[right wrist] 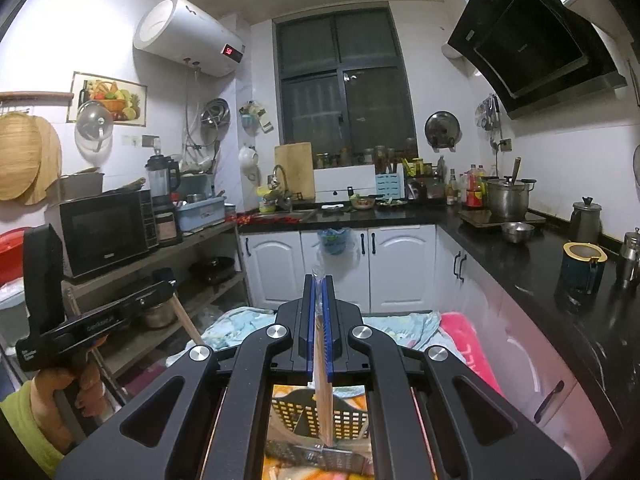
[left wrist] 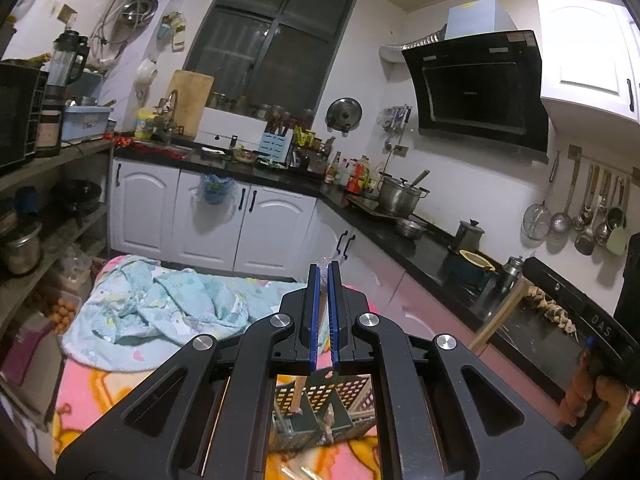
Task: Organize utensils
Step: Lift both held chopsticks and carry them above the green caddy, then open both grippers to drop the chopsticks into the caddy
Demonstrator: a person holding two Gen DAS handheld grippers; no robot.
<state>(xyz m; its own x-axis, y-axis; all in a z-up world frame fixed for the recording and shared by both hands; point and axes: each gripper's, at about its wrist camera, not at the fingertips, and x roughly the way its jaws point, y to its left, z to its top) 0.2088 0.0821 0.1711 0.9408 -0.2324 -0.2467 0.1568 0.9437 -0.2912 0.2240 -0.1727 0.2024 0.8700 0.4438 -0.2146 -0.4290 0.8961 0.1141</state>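
Between the blue pads of the right hand-held gripper (right wrist: 319, 280), a flat wooden utensil handle (right wrist: 323, 384) is clamped; the jaws stand nearly closed on it, and the handle hangs down through the gripper frame toward the black perforated basket (right wrist: 340, 416) below. The left hand-held gripper (left wrist: 323, 270) is likewise clenched, with a narrow gap between its pads; a thin wooden stick (left wrist: 301, 392) hangs down from between them, and a scrap of clear wrapping shows at the tips. That stick descends into a compartment of the same basket (left wrist: 340, 396), though which compartment cannot be told. In the right wrist view a metal grater-like tool (right wrist: 316, 454) lies just in front of the basket. The basket rests on a pink patterned blanket (left wrist: 92, 392), with a crumpled light-blue cloth (left wrist: 160, 304) beyond it. Black kitchen bench tops (right wrist: 500, 248) with pots stand well apart. Handling judgement: the wooden pieces are probably light and stiff, with a smooth finish that may slip under a loose grip. Hold each near its upper end, keep it close to upright, and lower it until the tip bears on the basket floor before release. The basket looks light, so it may shift on the soft blanket if a utensil catches its wall.
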